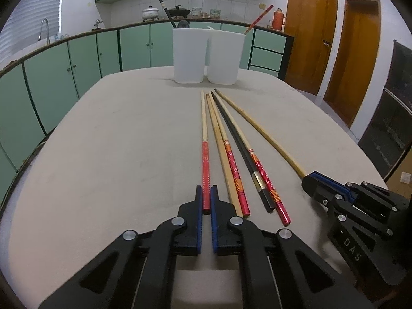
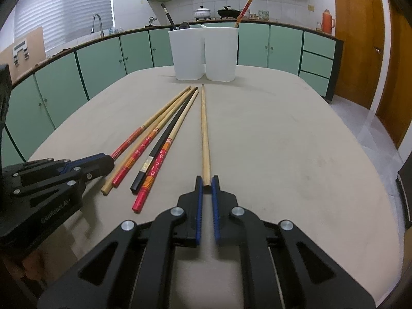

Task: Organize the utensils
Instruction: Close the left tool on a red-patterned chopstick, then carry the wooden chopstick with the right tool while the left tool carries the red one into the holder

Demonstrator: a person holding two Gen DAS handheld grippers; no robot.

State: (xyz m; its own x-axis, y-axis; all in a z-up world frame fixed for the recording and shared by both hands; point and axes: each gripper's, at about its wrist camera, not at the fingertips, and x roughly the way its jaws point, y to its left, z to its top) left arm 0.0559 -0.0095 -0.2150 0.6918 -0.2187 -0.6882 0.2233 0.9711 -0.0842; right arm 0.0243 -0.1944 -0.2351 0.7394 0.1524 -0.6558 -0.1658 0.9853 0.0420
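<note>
Green-cabinet kitchen behind a beige table [image 1: 108, 154]. Far end: two white tubs [image 1: 190, 54] touching, each with a chopstick standing inside. Left hand-held gripper [image 1: 206, 199] clamped tight on the red end of a red-handled chopstick [image 1: 204, 134] lying flat. Just right, four loose chopsticks [image 1: 231, 154] fanned on the table. Farthest right, right hand-held gripper [image 2: 207, 182] pinched shut on a plain wooden chopstick [image 2: 204, 128], also lying flat.

Home kitchen: green cabinets [image 2: 103, 59], sink faucet [image 2: 97, 24], pots on stove [image 2: 203, 13], tiled wall, wooden doors [image 1: 311, 33].
</note>
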